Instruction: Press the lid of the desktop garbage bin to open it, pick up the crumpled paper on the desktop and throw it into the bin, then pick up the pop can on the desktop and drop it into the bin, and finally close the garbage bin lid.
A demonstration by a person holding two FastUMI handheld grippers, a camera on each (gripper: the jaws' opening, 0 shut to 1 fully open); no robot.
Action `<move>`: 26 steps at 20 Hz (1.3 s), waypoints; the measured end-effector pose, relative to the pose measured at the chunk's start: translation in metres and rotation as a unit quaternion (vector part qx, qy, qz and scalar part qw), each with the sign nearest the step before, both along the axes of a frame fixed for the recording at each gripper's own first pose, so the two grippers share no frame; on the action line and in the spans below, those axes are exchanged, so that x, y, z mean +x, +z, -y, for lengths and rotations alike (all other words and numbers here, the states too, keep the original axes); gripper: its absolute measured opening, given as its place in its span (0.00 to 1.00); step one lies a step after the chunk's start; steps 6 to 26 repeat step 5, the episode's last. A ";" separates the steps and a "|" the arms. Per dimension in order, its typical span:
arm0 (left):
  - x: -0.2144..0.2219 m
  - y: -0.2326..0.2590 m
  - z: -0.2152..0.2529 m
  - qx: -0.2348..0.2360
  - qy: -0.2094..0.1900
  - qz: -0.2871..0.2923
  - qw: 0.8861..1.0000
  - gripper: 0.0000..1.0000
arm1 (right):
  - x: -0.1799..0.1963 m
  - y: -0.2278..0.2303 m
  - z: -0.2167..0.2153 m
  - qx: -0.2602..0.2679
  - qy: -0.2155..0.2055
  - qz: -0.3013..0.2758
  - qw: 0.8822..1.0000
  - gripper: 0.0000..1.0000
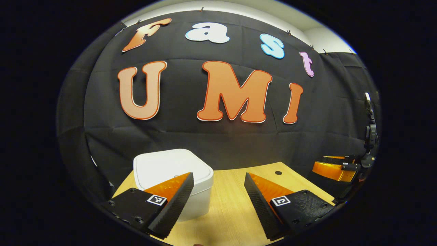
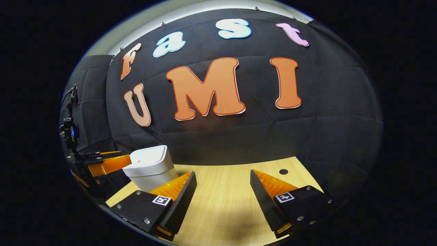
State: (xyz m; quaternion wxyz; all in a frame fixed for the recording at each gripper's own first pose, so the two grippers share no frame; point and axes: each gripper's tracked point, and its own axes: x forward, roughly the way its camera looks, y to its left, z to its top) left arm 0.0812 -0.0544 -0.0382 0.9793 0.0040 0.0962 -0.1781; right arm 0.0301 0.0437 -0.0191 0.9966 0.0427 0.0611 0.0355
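A white desktop garbage bin (image 1: 170, 167) with a rounded square lid stands on the wooden table (image 1: 232, 205), lid down. My left gripper (image 1: 218, 179) hovers open just in front of and slightly right of the bin, its left finger overlapping the bin's front. In the right gripper view the same bin (image 2: 148, 165) sits at the left, beyond my open right gripper (image 2: 223, 177), which holds nothing. The right gripper (image 1: 336, 167) appears far right in the left gripper view. The left gripper (image 2: 107, 162) shows beside the bin in the right gripper view.
The table has a round cable hole (image 1: 278, 173) near its back edge, also seen as the hole (image 2: 283, 171) in the right gripper view. Black cloth wall rises right behind the table. A camera stand (image 2: 70, 131) stands at the left side.
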 end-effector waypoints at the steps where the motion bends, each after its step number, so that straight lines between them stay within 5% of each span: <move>1: -0.003 -0.004 0.001 -0.005 -0.002 0.005 1.000 0.95 | -0.006 0.000 -0.005 0.000 0.004 0.010 1.000 0.94; 26: -0.010 -0.018 0.001 0.012 -0.005 0.027 1.000 0.95 | -0.014 -0.011 -0.014 -0.024 -0.002 0.035 0.999 0.94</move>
